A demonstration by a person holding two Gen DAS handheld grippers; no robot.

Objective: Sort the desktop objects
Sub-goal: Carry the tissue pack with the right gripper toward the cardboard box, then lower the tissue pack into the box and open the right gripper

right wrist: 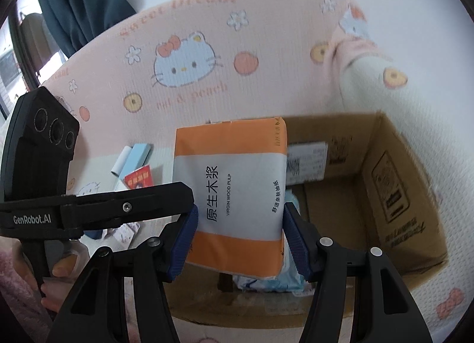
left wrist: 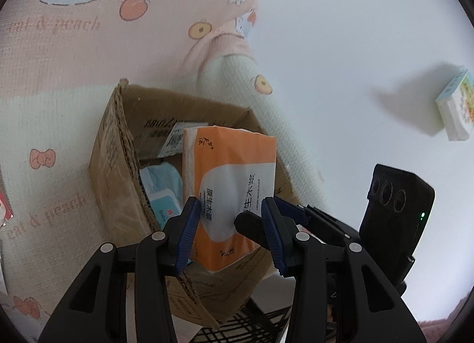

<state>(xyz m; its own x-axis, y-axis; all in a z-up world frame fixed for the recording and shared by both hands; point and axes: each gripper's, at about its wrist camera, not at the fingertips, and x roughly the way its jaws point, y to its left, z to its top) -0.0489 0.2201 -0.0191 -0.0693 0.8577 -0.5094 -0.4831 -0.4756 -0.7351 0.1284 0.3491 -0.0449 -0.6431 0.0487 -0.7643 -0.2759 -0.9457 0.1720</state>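
An orange and white tissue pack [left wrist: 229,192] is held over an open cardboard box [left wrist: 118,171]. My left gripper [left wrist: 229,221] and my right gripper [right wrist: 240,236] both grip it, each with its blue pads against opposite sides of the pack [right wrist: 234,195]. The pack stands tilted, partly inside the box [right wrist: 400,189]. A light blue wipes pack [left wrist: 163,189] lies on the box floor, also showing under the tissue pack in the right wrist view [right wrist: 266,280]. The other gripper's black body shows in each view [left wrist: 394,218] [right wrist: 38,165].
A pink cartoon-cat blanket [right wrist: 192,62] lies behind and under the box. A small white tissue pack [left wrist: 456,106] lies on the white surface at right. A red packet [right wrist: 139,178], a blue and white box [right wrist: 133,156] and other small items lie left of the box.
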